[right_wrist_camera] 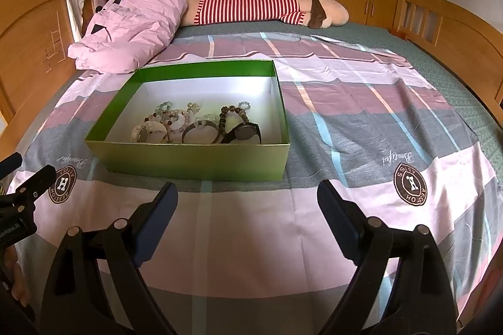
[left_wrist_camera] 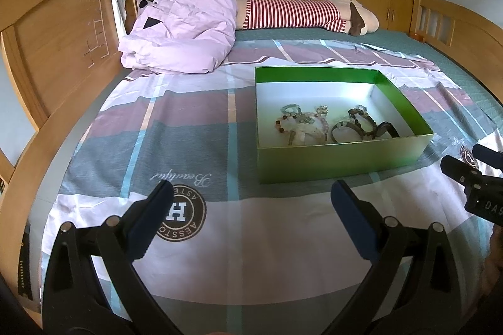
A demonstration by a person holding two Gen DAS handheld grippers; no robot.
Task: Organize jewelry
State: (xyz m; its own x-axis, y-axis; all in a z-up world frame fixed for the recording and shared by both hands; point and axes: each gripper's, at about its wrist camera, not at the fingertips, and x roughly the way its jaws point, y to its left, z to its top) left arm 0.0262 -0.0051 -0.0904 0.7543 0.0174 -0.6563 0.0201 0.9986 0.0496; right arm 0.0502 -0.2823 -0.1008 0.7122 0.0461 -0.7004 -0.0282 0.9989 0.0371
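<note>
Jewelry point(right_wrist_camera: 201, 124) is all sitting in one green box point(right_wrist_camera: 188, 159) on the bed, on top of a plaid sheet point(right_wrist_camera: 361, 121). Counting is a bit rough since the beads are tangled, but I make out one black watch point(right_wrist_camera: 243, 132), one dark bangle point(right_wrist_camera: 200, 132), one string of dark beads point(right_wrist_camera: 224, 118), and a bunch of pale and pinkish bead bracelets point(right_wrist_camera: 169, 118) piled on the left side of the box; can't tell exactly how many of those. Everything is bunched toward the near wall of the box.

Two tongs in play. Left tongs point(left_wrist_camera: 251, 212) are spread wide with nothing between them, hanging over the sheet just in front of the box, which sits ahead and a bit to the right of them. Right tongs point(right_wrist_camera: 248, 209) are also spread wide and holding nothing, with the box ahead and to the left. Neither one touches the box or the jewelry.

Further back there's one pink quilt point(right_wrist_camera: 132, 30) and one long plush toy point(right_wrist_camera: 267, 8) in a red striped shirt, lying across the far end of the bed.
</note>
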